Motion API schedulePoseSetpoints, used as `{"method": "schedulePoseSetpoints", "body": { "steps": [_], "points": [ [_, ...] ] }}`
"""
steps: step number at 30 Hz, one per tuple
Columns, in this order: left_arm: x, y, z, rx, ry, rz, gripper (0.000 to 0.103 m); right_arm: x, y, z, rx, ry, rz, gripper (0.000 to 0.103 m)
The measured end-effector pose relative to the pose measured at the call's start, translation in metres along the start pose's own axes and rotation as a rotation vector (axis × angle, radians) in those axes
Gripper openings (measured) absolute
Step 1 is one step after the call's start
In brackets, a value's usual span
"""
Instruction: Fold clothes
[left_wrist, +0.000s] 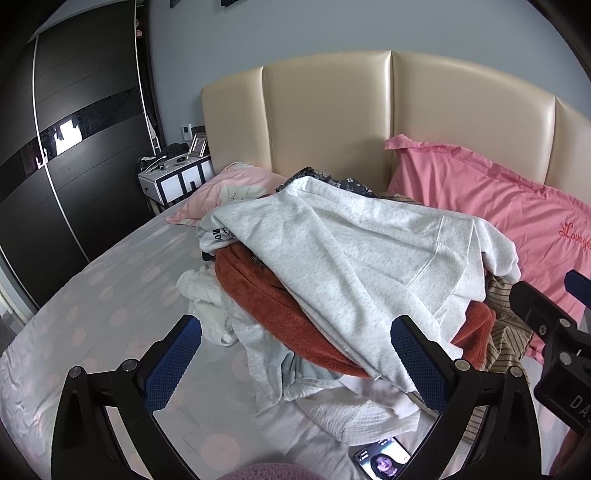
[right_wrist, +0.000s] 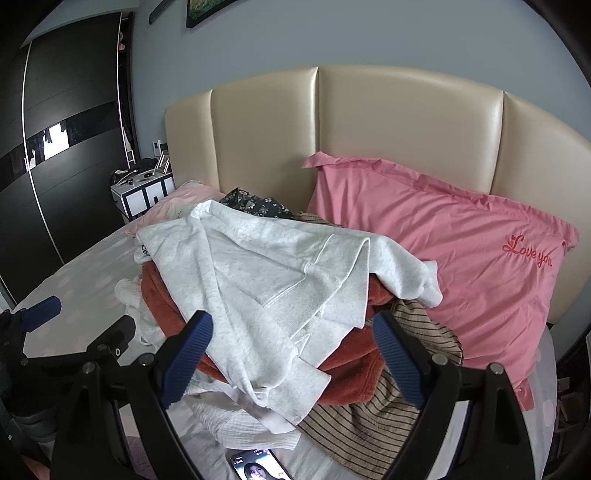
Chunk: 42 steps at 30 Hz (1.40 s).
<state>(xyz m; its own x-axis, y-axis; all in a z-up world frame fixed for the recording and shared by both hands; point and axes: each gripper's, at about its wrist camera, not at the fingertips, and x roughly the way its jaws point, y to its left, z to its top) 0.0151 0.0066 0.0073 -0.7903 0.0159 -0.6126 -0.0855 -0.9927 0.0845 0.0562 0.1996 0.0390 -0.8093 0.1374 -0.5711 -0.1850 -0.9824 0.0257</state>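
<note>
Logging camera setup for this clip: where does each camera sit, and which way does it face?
Left wrist: on the left gripper, open, angled down at the clothes pile; the right gripper shows at the right edge.
Right wrist: on the right gripper, open, facing the pile; the left gripper shows at the left edge.
Shared: grey sweatshirt, pink pillow, phone, headboard.

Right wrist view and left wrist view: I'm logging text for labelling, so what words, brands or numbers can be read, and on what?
"Love you." in red script on the pink pillow.
"DA", cut off, on the right gripper body, in the left wrist view.
Dark letters on a white garment at the pile's left edge: partly folded under, not readable.
Phone screen text: too small to read.
Nothing else legible.
</note>
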Motion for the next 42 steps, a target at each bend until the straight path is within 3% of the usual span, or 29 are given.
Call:
{"method": "schedulePoseSetpoints", "body": {
  "steps": [5, 10, 15, 42],
  "points": [
    [-0.007, 0.000, 0.002, 0.008, -0.033, 0.015, 0.103, -0.001, 0.001, 0.001, -0.001, -0.003, 0.008, 0.088],
    [-0.017, 0.006, 0.004, -0.019, -0.090, 0.027, 0.103, -0.002, 0.003, 0.001, -0.003, -0.004, 0.014, 0.079],
    [-0.024, 0.011, 0.008, -0.034, -0.118, 0.035, 0.103, -0.006, 0.004, 0.003, -0.006, -0.022, 0.008, 0.079],
    [-0.035, 0.022, 0.006, -0.058, -0.140, 0.031, 0.103, -0.033, 0.016, 0.008, -0.043, -0.112, -0.014, 0.079]
  ]
}}
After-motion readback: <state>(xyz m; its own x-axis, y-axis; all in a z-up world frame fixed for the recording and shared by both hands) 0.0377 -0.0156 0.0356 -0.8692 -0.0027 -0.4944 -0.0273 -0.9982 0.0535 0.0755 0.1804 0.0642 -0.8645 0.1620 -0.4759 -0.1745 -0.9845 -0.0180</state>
